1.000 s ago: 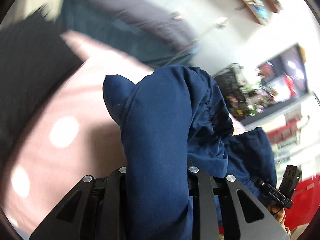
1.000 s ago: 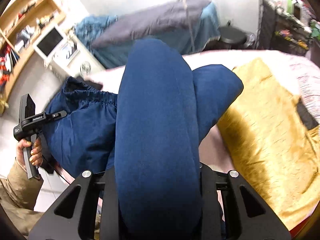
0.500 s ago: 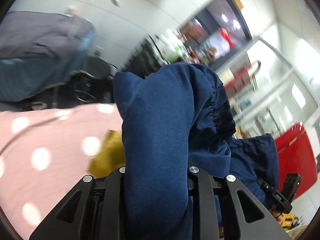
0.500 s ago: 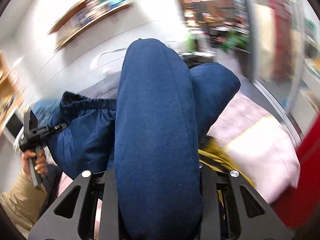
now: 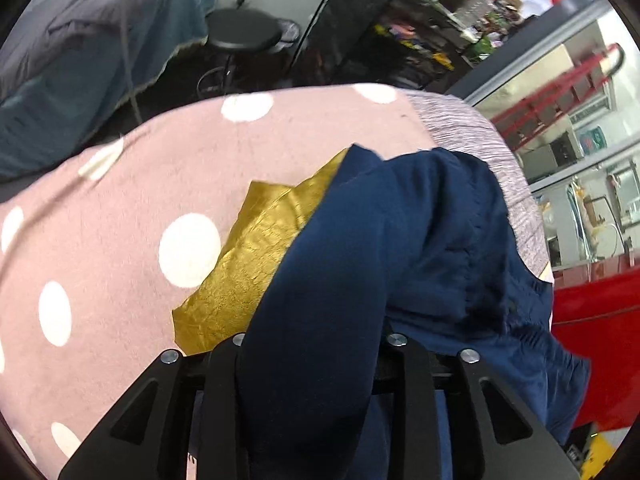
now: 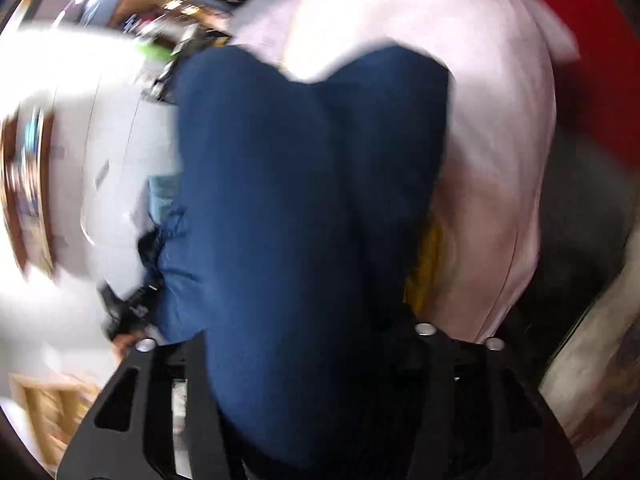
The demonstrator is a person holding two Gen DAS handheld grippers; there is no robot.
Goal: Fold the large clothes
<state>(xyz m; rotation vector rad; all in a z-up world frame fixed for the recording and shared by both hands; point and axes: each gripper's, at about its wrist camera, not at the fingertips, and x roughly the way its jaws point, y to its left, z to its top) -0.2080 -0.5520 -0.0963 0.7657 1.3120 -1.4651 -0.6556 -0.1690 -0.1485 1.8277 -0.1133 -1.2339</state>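
A navy blue garment [image 5: 360, 264] with a gathered waistband fills the lower middle of the left wrist view. My left gripper [image 5: 312, 356] is shut on a thick bunch of it, held above a pink polka-dot bed cover [image 5: 120, 208]. In the blurred right wrist view the same navy garment [image 6: 304, 208] bulges out between the fingers of my right gripper [image 6: 304, 340], which is shut on it. The fingertips of both grippers are hidden by the cloth. The other gripper's black body [image 6: 128, 308] shows at the left of the right wrist view.
A gold cloth [image 5: 256, 264] lies on the pink cover under the garment, with a grey striped fabric [image 5: 480, 148] at the far right of the bed. A black stool [image 5: 244, 36] and a blue-covered bed [image 5: 80, 60] stand beyond. A red object [image 5: 592, 308] is to the right.
Both grippers have swung with the garment: the left view has tilted down onto the pink cover and gold cloth. The right view has swept round and is now blurred.
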